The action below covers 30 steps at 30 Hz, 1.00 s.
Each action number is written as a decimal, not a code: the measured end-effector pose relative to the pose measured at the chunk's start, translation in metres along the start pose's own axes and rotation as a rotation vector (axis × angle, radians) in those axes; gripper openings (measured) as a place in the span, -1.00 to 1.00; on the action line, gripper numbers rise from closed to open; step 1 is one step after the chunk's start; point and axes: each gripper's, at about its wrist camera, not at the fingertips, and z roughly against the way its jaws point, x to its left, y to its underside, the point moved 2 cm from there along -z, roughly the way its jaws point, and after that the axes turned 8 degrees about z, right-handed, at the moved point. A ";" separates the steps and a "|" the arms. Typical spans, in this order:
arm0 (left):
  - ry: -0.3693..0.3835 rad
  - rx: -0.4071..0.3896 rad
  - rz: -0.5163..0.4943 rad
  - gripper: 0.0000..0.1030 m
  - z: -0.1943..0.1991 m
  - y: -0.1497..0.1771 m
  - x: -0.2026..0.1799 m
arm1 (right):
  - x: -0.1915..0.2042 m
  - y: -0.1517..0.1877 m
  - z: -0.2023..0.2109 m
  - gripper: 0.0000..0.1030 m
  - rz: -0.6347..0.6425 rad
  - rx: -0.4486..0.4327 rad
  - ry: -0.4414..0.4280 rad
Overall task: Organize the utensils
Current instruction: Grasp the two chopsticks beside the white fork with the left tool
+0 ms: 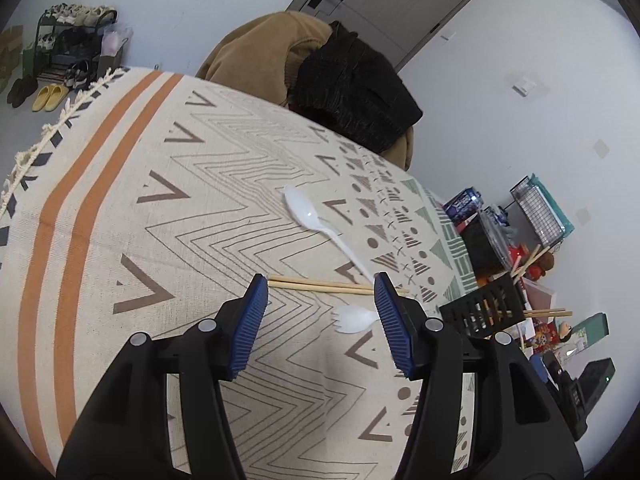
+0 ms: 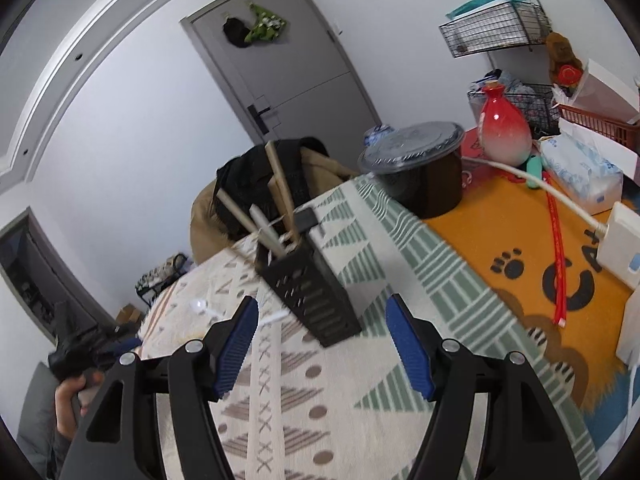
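Note:
In the left wrist view a pair of wooden chopsticks (image 1: 320,285) lies on the patterned tablecloth (image 1: 200,200), just beyond my open, empty left gripper (image 1: 320,284). A white plastic spoon (image 1: 316,220) lies past them and a white spork (image 1: 354,314) lies by the right finger. The black slotted utensil holder (image 1: 486,308) stands to the right with chopsticks in it. In the right wrist view the holder (image 2: 312,288) stands just ahead of my open, empty right gripper (image 2: 320,312), holding chopsticks and a white utensil. The spoon (image 2: 204,308) shows small to the left.
A chair draped with brown and black clothes (image 1: 340,80) stands at the table's far side. A lidded black bowl (image 2: 420,168), red-white vase (image 2: 504,128), tissue pack (image 2: 580,172), white cable and box (image 2: 620,236) sit on the orange mat to the right. The left gripper and hand (image 2: 80,364) show lower left.

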 end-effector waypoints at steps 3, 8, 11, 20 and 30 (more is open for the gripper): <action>-0.003 0.026 0.014 0.08 -0.011 -0.002 0.005 | 0.010 0.010 -0.004 0.29 0.036 0.024 -0.006; -0.014 0.060 0.029 0.06 -0.032 -0.005 0.012 | 0.034 0.025 -0.014 0.28 0.118 0.067 -0.014; -0.021 0.080 0.033 -0.02 -0.043 -0.007 0.016 | 0.048 0.030 -0.021 0.28 0.158 0.084 -0.024; 0.041 0.140 0.062 -0.12 -0.072 -0.011 0.032 | 0.076 0.040 -0.042 0.28 0.224 0.128 -0.051; 0.032 0.142 0.064 -0.69 -0.077 -0.011 0.036 | 0.094 0.046 -0.061 0.27 0.250 0.166 -0.077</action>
